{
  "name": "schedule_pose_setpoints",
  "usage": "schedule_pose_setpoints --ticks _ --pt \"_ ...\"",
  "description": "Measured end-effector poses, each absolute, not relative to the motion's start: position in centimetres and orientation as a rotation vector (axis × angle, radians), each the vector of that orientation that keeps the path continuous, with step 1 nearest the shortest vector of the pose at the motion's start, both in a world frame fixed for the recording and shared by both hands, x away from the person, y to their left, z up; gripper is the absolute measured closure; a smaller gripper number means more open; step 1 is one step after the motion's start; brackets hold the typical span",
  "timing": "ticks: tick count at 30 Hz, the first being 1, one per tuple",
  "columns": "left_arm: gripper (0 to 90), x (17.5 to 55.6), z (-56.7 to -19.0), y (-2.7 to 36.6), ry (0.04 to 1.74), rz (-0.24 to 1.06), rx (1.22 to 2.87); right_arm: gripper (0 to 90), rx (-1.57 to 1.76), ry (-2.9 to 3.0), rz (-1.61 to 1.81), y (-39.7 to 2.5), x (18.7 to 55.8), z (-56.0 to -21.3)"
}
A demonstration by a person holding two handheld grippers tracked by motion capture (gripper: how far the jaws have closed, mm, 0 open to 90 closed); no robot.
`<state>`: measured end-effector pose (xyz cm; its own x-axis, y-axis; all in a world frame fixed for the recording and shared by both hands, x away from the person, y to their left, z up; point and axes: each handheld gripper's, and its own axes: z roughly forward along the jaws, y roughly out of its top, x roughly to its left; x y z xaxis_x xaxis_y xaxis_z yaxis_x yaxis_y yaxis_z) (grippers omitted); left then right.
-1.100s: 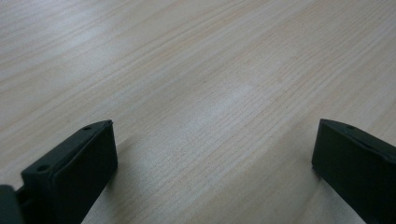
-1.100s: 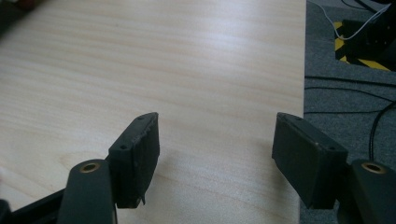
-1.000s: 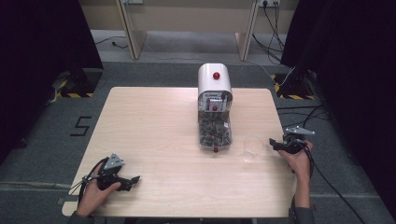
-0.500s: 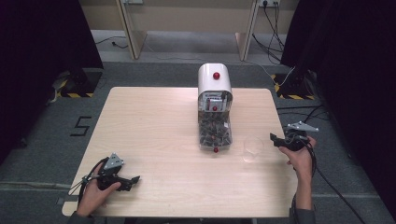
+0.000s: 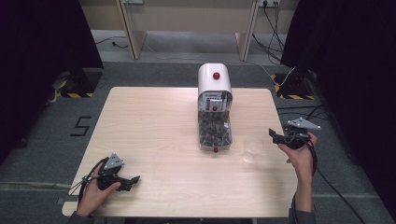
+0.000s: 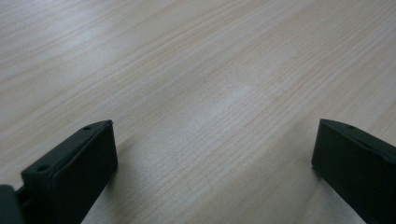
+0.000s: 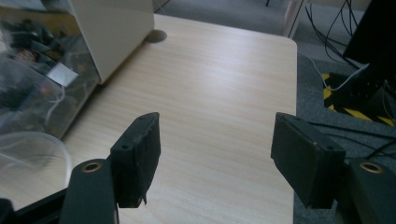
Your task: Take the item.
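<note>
Cup (image 5: 253, 147), clear plastic, stands just left of my open right tongs (image 5: 275, 137); my left tongs (image 5: 133, 181) gape, well apart.

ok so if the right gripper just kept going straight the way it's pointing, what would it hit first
Probably the clear cup: in the high view the right gripper, jaws open, points left toward it, with the dispenser beyond. Its own view aims more over bare table, so it may slip past.

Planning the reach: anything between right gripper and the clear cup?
Nothing: in the high view bare table separates the right gripper from the clear cup.
</note>
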<state>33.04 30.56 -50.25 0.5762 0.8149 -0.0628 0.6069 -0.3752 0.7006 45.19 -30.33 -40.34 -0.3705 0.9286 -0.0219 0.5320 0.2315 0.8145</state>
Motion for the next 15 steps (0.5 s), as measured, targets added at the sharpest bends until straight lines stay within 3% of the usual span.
schedule_pose_setpoints --ticks 15 --pt "0.0 33.0 -50.3 30.6 1.129 0.385 2.113 37.4 1.219 2.053 1.141 -25.9 43.3 -36.8"
